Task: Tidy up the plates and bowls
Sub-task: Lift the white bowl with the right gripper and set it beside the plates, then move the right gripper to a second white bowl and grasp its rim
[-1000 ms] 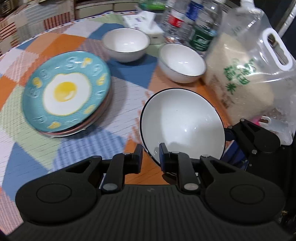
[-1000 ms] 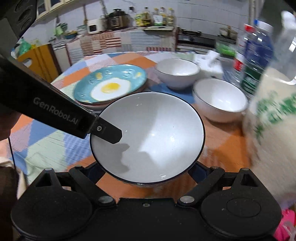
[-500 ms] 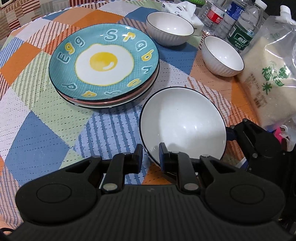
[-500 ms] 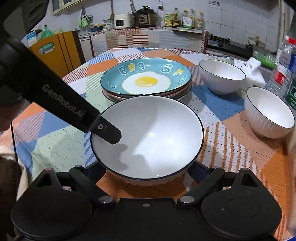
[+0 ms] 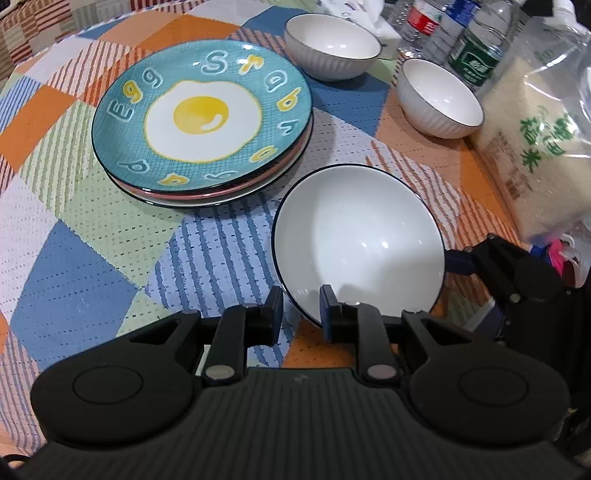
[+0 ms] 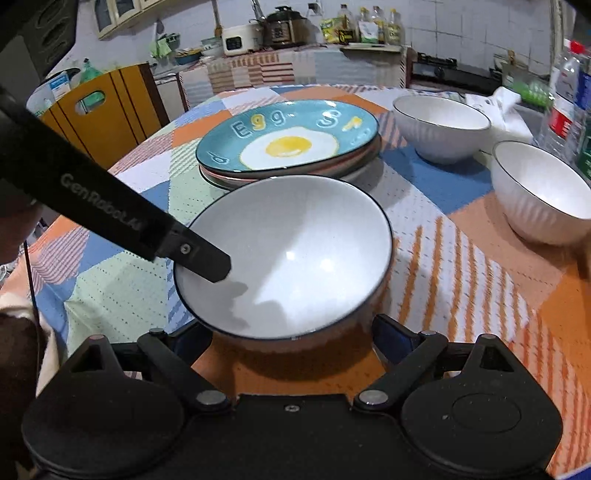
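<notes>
Patchwork cloth in orange, blue and green covers the round bench [image 5: 92,258], with a kitchen counter and rice cooker behind it in the right wrist view. At 11 o'clock from the left gripper sits the stack of plates [image 5: 203,122], topped by the teal fried-egg plate [image 6: 288,142]. Two ribbed white bowls [image 5: 332,46] [image 5: 439,98] stand at 1 o'clock, near the water bottles [image 5: 443,29] and the bag of rice [image 5: 535,140].

The wide white bowl with a dark rim [image 5: 356,240] lies directly ahead of both grippers, tilted, apparently lifted off the cloth. The left gripper [image 5: 301,314] is nearly closed and pinches the bowl's near rim, one finger inside, one outside. The right gripper [image 6: 291,332] is spread wide around the bowl's base at its 12 o'clock; whether its pads touch is hidden. I judge that the plate stack, just beyond the bowl, is the nearest resting place.
</notes>
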{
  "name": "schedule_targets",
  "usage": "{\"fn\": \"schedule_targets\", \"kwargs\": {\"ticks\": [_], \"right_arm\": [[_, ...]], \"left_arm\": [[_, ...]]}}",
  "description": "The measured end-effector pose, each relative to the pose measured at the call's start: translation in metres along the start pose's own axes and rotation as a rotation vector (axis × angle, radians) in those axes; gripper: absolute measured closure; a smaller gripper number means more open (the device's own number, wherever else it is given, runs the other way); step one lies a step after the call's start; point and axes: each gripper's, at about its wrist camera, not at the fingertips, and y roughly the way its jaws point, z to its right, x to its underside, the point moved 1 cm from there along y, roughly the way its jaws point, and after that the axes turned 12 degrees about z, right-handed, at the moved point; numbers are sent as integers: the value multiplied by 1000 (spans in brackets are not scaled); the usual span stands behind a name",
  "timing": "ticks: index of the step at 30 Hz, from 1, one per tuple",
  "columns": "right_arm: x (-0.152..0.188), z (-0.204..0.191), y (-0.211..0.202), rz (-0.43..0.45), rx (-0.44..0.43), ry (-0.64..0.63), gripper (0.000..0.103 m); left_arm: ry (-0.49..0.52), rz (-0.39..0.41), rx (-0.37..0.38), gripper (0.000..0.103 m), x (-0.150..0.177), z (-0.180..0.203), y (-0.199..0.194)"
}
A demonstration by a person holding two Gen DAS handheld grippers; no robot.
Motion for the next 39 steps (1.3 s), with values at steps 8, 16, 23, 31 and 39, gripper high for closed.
{"fn": "schedule_targets", "kwargs": {"ticks": [8, 16, 23, 31, 39], "right_arm": [[-8, 2, -45, 43, 51, -82, 7], [-33, 24, -104, 270, 23, -24, 8], [-57, 51, -117, 372, 152, 36, 8], [-47, 84, -66, 301, 292, 245, 7], [-33, 104, -14, 258, 335, 467, 8]], "left_arm": [[-6, 38, 8, 82, -8, 2, -27], [-15, 125, 45, 81, -30, 14, -62], [1, 233, 78, 68, -61, 37, -78], [-5, 264, 107, 62, -100, 59, -51], [-32, 233, 162, 60, -134, 60, 13]]}}
